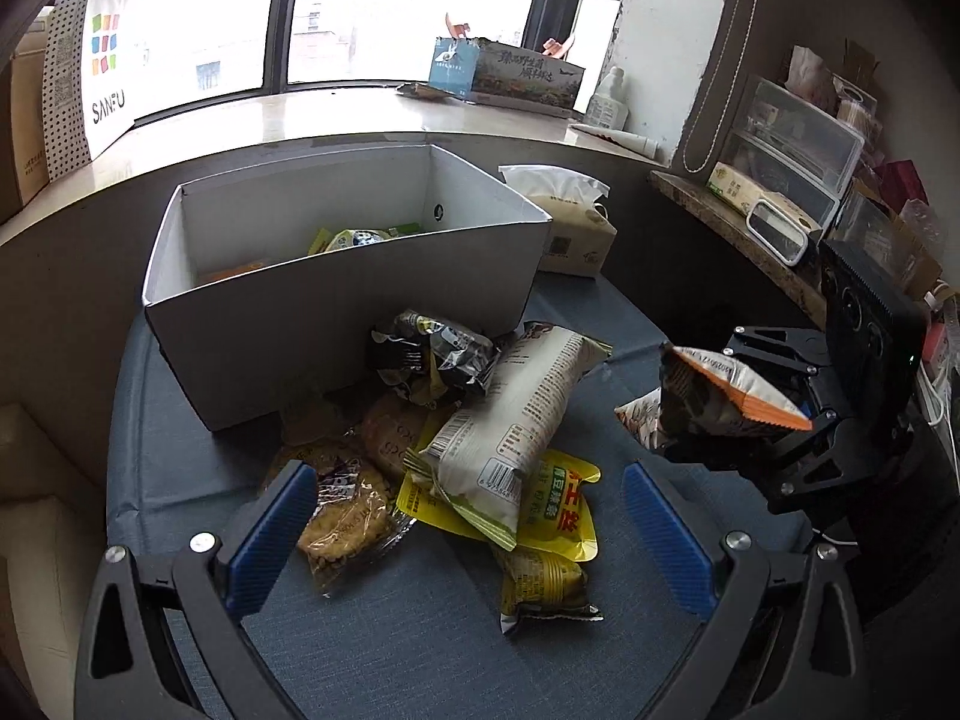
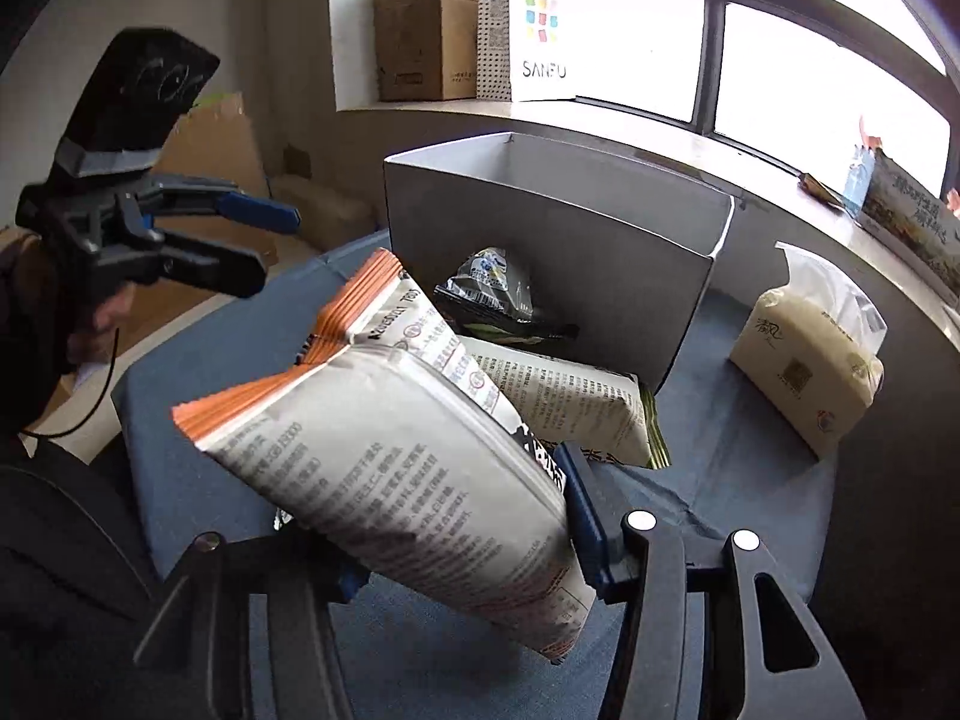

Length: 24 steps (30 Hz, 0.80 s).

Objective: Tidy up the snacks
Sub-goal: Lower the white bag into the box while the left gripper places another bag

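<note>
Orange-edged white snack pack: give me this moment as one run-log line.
right gripper: shut on orange-edged white snack pack, lifted | left gripper: open above snack pile | white cardboard box: partly filled

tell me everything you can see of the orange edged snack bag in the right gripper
The orange-edged snack bag is a puffy pillow pack, off-white with dense black print and a crimped orange seal at its far end. It looks like matte plastic film, sealed and full. The right gripper has its jaws clamped on it near the lower end, holding it tilted in the air above the blue cloth.
</note>
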Each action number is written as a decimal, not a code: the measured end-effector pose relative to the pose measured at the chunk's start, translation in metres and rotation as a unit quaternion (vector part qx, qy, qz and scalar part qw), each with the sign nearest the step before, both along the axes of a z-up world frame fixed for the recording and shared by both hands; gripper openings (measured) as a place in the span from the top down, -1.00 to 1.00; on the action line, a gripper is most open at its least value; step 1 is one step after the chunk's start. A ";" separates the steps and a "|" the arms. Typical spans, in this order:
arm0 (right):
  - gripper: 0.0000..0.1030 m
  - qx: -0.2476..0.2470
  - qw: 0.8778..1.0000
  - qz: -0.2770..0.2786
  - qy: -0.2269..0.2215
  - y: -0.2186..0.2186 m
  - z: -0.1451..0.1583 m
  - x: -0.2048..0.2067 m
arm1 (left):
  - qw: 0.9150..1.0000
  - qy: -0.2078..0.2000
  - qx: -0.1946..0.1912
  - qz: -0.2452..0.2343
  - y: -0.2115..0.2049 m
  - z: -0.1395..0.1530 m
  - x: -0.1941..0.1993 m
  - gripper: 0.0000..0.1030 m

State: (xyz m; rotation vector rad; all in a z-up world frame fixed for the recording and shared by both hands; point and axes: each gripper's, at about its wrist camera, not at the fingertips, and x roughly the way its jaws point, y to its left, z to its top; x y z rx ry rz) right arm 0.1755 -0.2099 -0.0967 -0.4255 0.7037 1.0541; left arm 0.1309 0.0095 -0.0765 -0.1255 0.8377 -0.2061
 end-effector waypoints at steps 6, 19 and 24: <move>-0.12 0.120 0.987 -0.078 0.079 -0.055 0.019 0.005 | 0.996 0.054 -0.016 -0.067 -0.017 -0.033 0.051 -1.00; -0.12 0.158 0.973 -0.124 0.114 -0.083 0.014 -0.002 | 0.989 0.093 -0.009 -0.117 -0.032 -0.063 0.071 -0.12; -0.12 0.164 0.974 -0.115 0.107 -0.074 0.023 0.000 | 0.990 0.065 -0.024 -0.124 -0.036 -0.044 0.039 0.10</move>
